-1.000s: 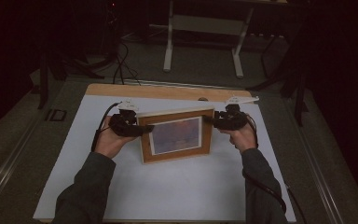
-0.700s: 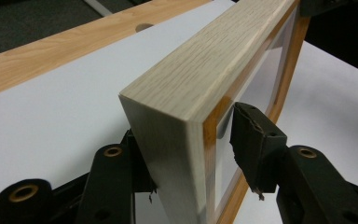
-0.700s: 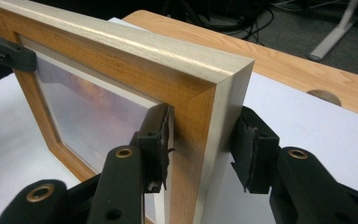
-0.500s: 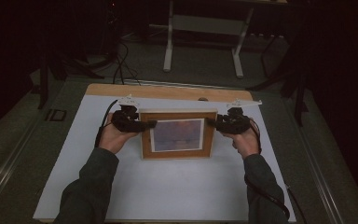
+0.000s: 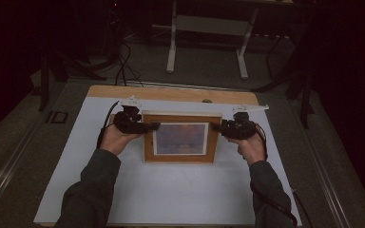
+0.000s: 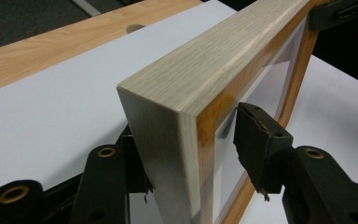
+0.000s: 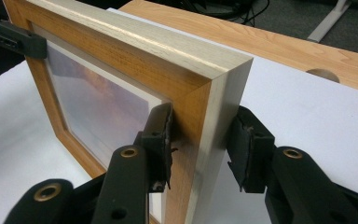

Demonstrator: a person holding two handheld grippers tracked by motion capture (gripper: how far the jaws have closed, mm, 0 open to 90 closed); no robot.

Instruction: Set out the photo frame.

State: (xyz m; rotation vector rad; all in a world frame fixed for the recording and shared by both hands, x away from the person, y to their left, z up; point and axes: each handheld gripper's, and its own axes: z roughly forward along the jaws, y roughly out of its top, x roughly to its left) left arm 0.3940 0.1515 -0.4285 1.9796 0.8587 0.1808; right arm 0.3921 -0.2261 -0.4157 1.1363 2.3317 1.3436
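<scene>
1. the left claw [image 6: 196,144] straddles the left upright of the picture frame [image 6: 214,60] near its top corner. its jaws have just been opening: in the left gripper view the pad on the glass side stands clear of the frame's front, and the other pad sits close against the back, so it is open with the wood between and no squeeze on it.
2. the right claw [image 7: 204,137] straddles the opposite upright, also near the top corner. its jaws have just been closing. one pad lies against the orange front face; the pad behind is just off the pale back edge, with a thin gap showing, so it too is open around the frame rather than clamped.
3. in the high view the left claw [image 5: 154,126] and right claw [image 5: 215,127] point inward at each other from the frame's two sides, each carried by a hand, left hand [image 5: 114,140] and right hand [image 5: 252,147], with dark sleeves behind.
4. the picture frame [image 5: 180,156] stands on its lower edge on the desk, near the middle and toward the far side, its glass facing the person. it has an orange wood front, paler wood sides and a dusky print [image 5: 180,138] inside a light mat.
5. under it lies a white sheet [image 5: 171,194] that covers most of the desk; a wooden strip [image 5: 171,92] shows along the far edge, with a round hole [image 5: 207,100] in it.
6. beyond the desk the dim floor carries cables and a pale metal stand [image 5: 206,23].
</scene>
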